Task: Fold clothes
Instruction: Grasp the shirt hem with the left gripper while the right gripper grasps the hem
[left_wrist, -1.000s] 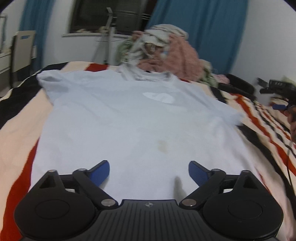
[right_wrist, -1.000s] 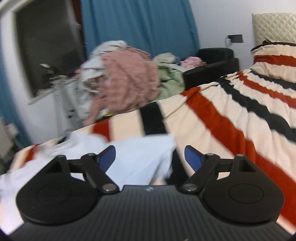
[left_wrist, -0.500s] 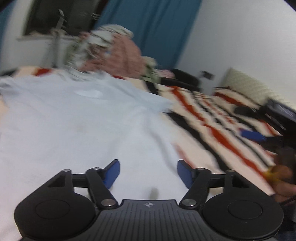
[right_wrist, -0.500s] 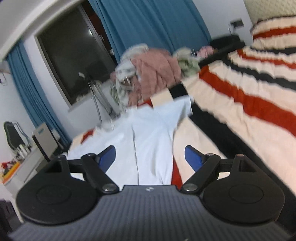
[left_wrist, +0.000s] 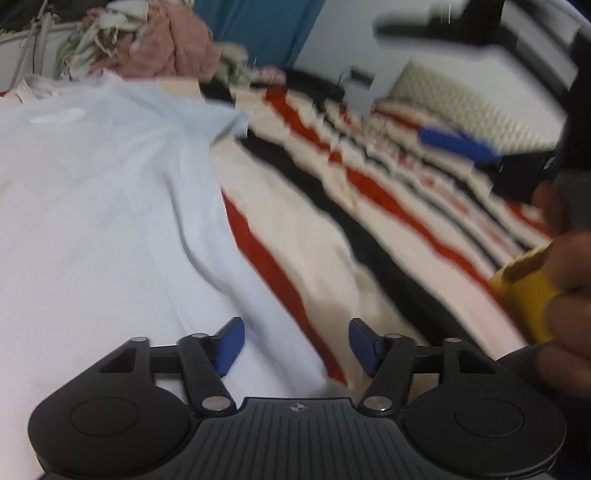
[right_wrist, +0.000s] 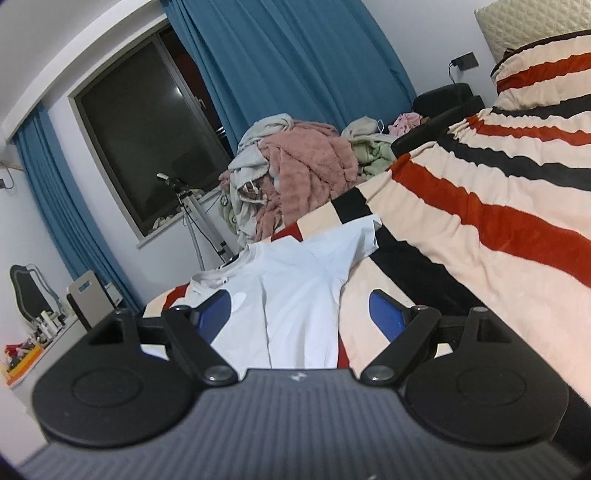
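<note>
Nearest the left wrist camera, the left gripper (left_wrist: 295, 343) hangs low over the bed with its jaws apart and nothing between them; its left blue pad sits over the pale blue T-shirt (left_wrist: 103, 206), its right pad over the striped blanket (left_wrist: 332, 236), so the shirt's side edge runs up between them. The right gripper (right_wrist: 301, 314) is likewise spread wide and empty, looking along the same edge of the shirt from a little further back.

The T-shirt lies face up and spread on the blanket, its short sleeve (right_wrist: 354, 240) splayed toward the stripes and its collar (right_wrist: 221, 271) at the far end. It looks like thin, light, limp cotton: it will likely drape and crease rather than hold a shape, and a pinch could drag the soft blanket along. A sensible hold seems to be the side seam near the hem with one gripper and the sleeve or shoulder with the other, taking only the shirt's layers.

Beyond the bed, a heap of unfolded laundry (right_wrist: 295, 173) waits under the blue curtain (right_wrist: 295, 55).
</note>
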